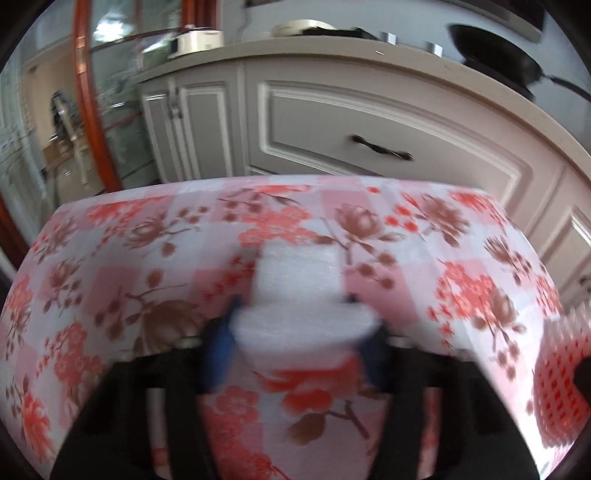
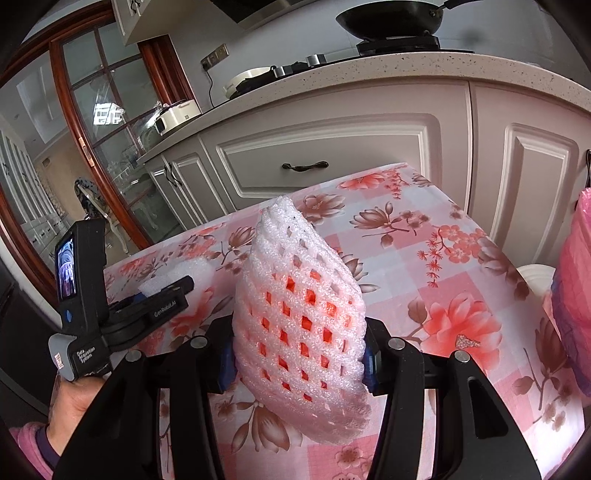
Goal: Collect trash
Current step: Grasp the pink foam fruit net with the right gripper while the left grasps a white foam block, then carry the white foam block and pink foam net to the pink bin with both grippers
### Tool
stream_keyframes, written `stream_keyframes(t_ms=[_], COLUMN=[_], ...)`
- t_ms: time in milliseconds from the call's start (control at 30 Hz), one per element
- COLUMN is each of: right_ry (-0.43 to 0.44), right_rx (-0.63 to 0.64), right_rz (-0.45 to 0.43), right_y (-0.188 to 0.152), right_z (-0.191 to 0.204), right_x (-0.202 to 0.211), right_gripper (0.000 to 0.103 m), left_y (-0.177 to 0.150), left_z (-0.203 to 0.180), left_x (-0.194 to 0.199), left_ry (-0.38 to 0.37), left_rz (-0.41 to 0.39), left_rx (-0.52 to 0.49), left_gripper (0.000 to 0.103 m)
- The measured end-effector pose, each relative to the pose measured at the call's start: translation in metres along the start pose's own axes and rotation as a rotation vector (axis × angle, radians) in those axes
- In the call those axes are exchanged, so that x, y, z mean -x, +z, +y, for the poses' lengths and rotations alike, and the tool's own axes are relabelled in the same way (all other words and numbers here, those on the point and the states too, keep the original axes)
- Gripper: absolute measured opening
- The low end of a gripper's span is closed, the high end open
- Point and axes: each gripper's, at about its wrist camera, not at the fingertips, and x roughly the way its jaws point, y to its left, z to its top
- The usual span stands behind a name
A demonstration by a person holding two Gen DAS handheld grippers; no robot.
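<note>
My right gripper (image 2: 299, 358) is shut on a white foam fruit net (image 2: 299, 317) and holds it upright above the floral tablecloth (image 2: 461, 258). My left gripper (image 1: 299, 328) is shut on a white foam sheet piece (image 1: 299, 291) over the same tablecloth (image 1: 147, 258); the left wrist view is blurred. In the right wrist view the left gripper (image 2: 173, 291) shows at the left with the foam piece (image 2: 184, 275) in its fingers. The foam net also shows at the right edge of the left wrist view (image 1: 554, 384).
A pink trash bag (image 2: 576, 295) hangs at the right, beside a white rim (image 2: 535, 277). Grey kitchen cabinets (image 2: 332, 155) and a countertop with a black wok (image 2: 391, 18) stand behind the table. A glass door (image 2: 92, 129) is at the left.
</note>
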Motion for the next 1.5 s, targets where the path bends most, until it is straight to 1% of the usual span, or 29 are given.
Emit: stream_keyframes(t_ms=[133,233,433,633,733,833,967,1133,1233,1500], right_ry=[-0.005,-0.004,-0.005,-0.028,-0.032,-0.033,-0.042,-0.049,-0.053,-0.059], right_rx=[0.014,0.032,0.064,0.106,0.128,0.156,0.175,0.205,0.211,0.219], right_rz=[0.006,0.015,0.022,-0.009,-0.024,-0.045,-0.087,-0.127,-0.14,-0.188], right_y=[-0.003,-0.01,-0.029,-0.047,-0.053,-0.06,-0.068,-0.076,-0.079,-0.077], right_z=[0.006,0.016,0.035,0.049,0.055,0.062,0.07,0.08,0.085,0.093], right_x=[0.003,0.007,0.02,0.048,0.062,0.077,0.097,0.117,0.124,0.141], right_gripper=[0.049,0.049,0.049,0.049,0.049,0.049,0.049,0.049,0.049,0.049], left_y=[-0.008,-0.02,-0.048,-0.074,-0.084,-0.095,-0.109,-0.121,-0.128,-0.133], left_z=[-0.005,-0.005,0.002,0.021,0.029,0.036,0.043,0.048,0.052,0.058], left_x=[0.018,0.041,0.09,0.14,0.159,0.179,0.209,0.233,0.242,0.263], left_ry=[-0.04,-0.078,-0.109,-0.117,-0.126,-0.158,-0.179,-0.189,-0.203,-0.232], left_rz=[-0.054,-0.093,-0.149,-0.212,-0.234,-0.262,-0.31,-0.352,-0.364,-0.425], left_rx=[-0.044,-0.075,-0.103,-0.096,-0.09,-0.084,-0.081,-0.082,-0.076,-0.064], left_gripper=[0.049,0.049,0.049,0.049,0.049,0.049,0.049,0.05,0.05,0.05])
